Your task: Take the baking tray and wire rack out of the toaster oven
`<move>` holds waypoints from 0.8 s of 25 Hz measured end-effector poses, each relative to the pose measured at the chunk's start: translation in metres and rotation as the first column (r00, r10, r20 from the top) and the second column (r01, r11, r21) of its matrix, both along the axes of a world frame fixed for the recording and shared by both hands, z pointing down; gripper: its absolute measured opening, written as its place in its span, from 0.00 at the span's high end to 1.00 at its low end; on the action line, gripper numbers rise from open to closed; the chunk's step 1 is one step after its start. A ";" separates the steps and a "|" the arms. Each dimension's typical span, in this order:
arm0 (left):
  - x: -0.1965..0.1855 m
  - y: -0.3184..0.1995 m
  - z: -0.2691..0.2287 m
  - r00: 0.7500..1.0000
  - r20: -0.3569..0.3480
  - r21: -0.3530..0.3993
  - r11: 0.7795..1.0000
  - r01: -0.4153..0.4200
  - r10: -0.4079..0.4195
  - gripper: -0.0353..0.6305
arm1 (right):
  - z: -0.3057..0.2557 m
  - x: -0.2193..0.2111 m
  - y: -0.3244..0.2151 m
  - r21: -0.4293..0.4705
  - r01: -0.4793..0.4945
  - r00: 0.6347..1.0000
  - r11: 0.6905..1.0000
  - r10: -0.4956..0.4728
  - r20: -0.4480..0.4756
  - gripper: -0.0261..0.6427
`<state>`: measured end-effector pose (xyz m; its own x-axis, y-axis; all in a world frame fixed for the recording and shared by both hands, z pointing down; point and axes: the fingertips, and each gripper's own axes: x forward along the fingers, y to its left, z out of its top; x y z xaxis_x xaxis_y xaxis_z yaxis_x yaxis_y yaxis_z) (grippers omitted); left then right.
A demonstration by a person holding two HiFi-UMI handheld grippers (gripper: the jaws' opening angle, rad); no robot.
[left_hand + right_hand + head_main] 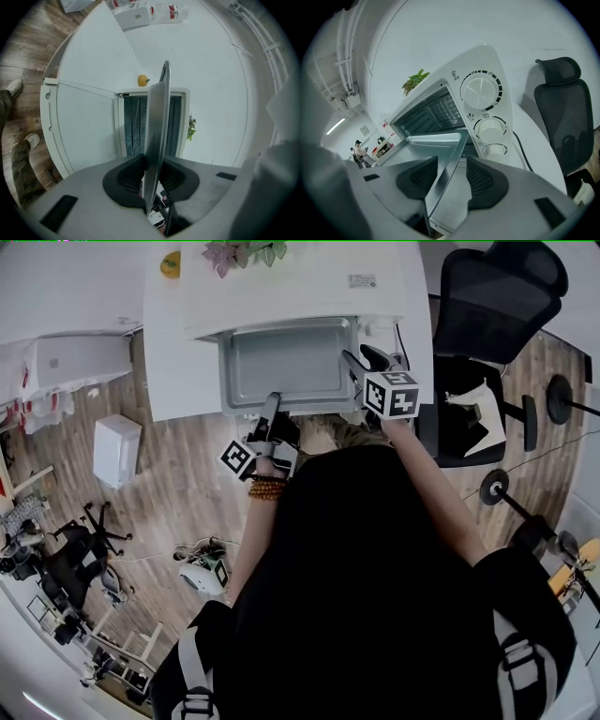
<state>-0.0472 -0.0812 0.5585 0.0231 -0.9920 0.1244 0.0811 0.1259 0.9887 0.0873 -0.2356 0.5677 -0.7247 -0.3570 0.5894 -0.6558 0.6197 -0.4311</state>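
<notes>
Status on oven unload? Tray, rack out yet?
Done: baking tray mostly slid out of the toaster oven. In hand: left gripper shut on its front rim; right gripper open around its right rim. Left: lift tray clear, then the wire rack, seemingly still inside.

The left gripper sits at the front edge of the baking tray, nearly level, its fingers clamped on the thin rim. The right gripper slants down at the tray's right front corner. Its fingers are spread, with the rim between them and not clamped. The left forearm and right forearm reach toward the tray.
</notes>
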 end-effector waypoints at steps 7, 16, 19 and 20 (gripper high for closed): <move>0.000 0.012 -0.001 1.000 -0.006 0.005 1.000 -0.013 0.013 0.84 | 0.001 -0.004 0.009 -0.004 0.018 1.000 1.000 -0.018 -0.008 0.67; 0.003 0.025 0.002 1.000 -0.024 0.007 1.000 -0.008 0.008 0.84 | 0.005 -0.004 0.019 -0.005 0.037 0.999 0.999 -0.038 -0.032 0.67; 0.003 0.031 0.004 0.999 -0.035 0.002 1.000 0.001 -0.001 0.84 | 0.005 -0.004 0.023 -0.007 0.049 0.998 0.999 -0.049 -0.036 0.67; 0.003 0.032 0.004 0.999 -0.037 0.001 1.000 0.003 -0.002 0.84 | 0.006 -0.004 0.024 -0.008 0.054 0.998 0.998 -0.055 -0.038 0.67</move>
